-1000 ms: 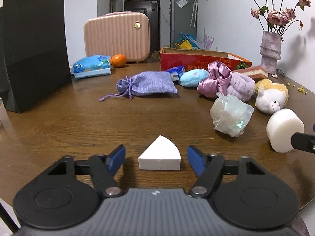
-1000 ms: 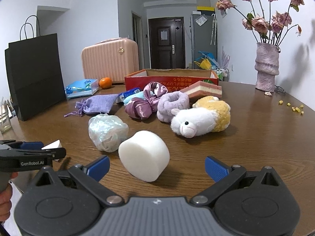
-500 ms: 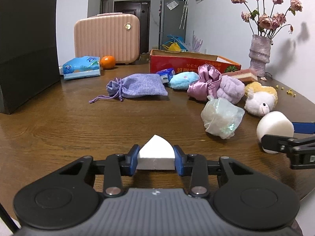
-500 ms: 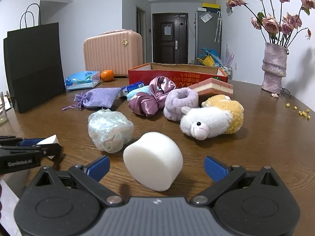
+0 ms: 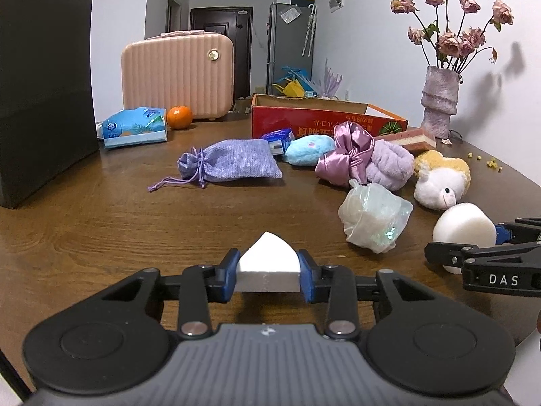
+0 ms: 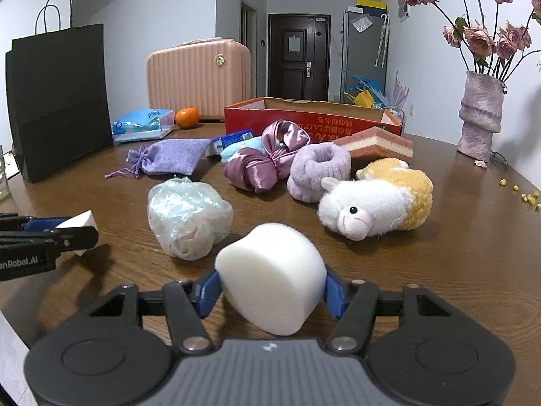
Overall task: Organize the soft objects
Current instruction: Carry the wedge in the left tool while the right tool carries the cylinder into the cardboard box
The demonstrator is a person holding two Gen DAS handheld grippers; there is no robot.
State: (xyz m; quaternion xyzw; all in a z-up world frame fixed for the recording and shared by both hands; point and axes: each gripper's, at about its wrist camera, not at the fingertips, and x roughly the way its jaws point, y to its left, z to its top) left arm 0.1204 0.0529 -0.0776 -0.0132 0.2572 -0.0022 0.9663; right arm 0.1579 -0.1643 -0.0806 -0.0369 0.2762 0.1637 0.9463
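Left wrist view. The left gripper [image 5: 268,272] is closed on a white wedge-shaped sponge [image 5: 268,263], its blue pads pressing the two side faces, low over the brown wooden counter [image 5: 101,223]. To the right, the right gripper [image 5: 487,250] reaches in from the frame edge around a white round sponge [image 5: 465,228]. Beyond lie a translucent wrapped bundle [image 5: 373,220], a plush sheep [image 5: 441,179], a lilac fluffy band [image 5: 390,165], a pink satin bow [image 5: 348,155], a pale blue plush [image 5: 309,149] and a purple drawstring pouch [image 5: 233,164]. A red cardboard box [image 5: 324,121] stands open behind them.

Right wrist view. The right gripper [image 6: 272,289] has just been closing; the round sponge [image 6: 272,275] sits between its blue pads, which touch both sides of it. At the left edge the left gripper [image 6: 72,226] holds the wedge sponge [image 6: 77,221]. The bundle [image 6: 187,215] lies between the two sponges; the sheep [image 6: 375,208] is to the right, with the band [image 6: 319,171] and bow [image 6: 267,162] behind. A layered cake-shaped sponge [image 6: 375,143] rests in front of the box [image 6: 304,116]. A black paper bag [image 6: 59,101], a pink suitcase [image 6: 199,79] and a vase of dried roses [image 6: 480,115] stand at the counter's [image 6: 456,253] far sides.
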